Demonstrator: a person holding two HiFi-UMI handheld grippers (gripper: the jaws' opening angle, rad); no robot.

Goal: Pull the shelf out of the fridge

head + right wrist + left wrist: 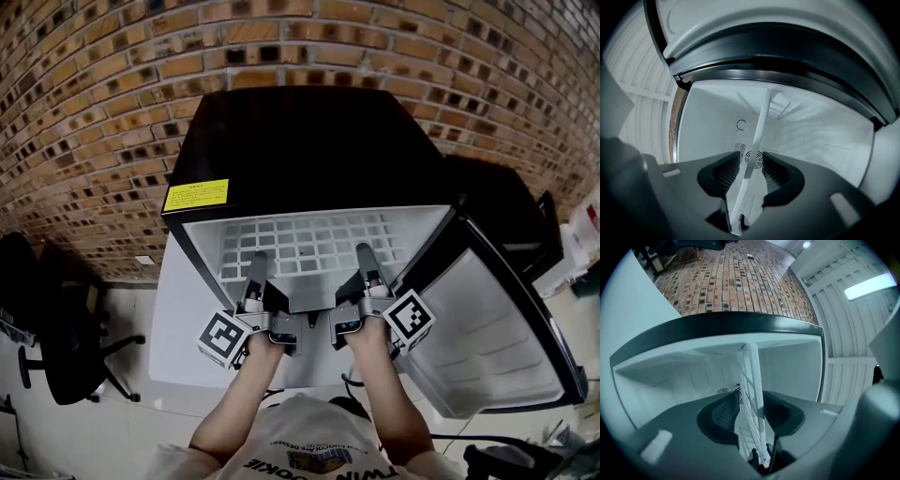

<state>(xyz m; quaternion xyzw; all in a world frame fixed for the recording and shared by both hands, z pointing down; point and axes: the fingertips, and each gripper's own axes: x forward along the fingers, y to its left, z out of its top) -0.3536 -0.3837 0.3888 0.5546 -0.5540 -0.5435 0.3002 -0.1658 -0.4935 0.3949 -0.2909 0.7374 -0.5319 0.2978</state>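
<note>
A white wire shelf lies level inside the black mini fridge, whose door hangs open. My left gripper and right gripper both reach in over the shelf's front edge, left and right of its middle. In the left gripper view the shelf runs edge-on between the dark ribbed pads of the left gripper, with a gap on each side. The right gripper view shows the same: the shelf passes between the spread pads of the right gripper, untouched.
The open fridge door swings out to the right, its white inner lining facing up. A yellow label sits on the fridge top. A black office chair stands at the left, a brick wall behind. A round fan vent marks the fridge's back wall.
</note>
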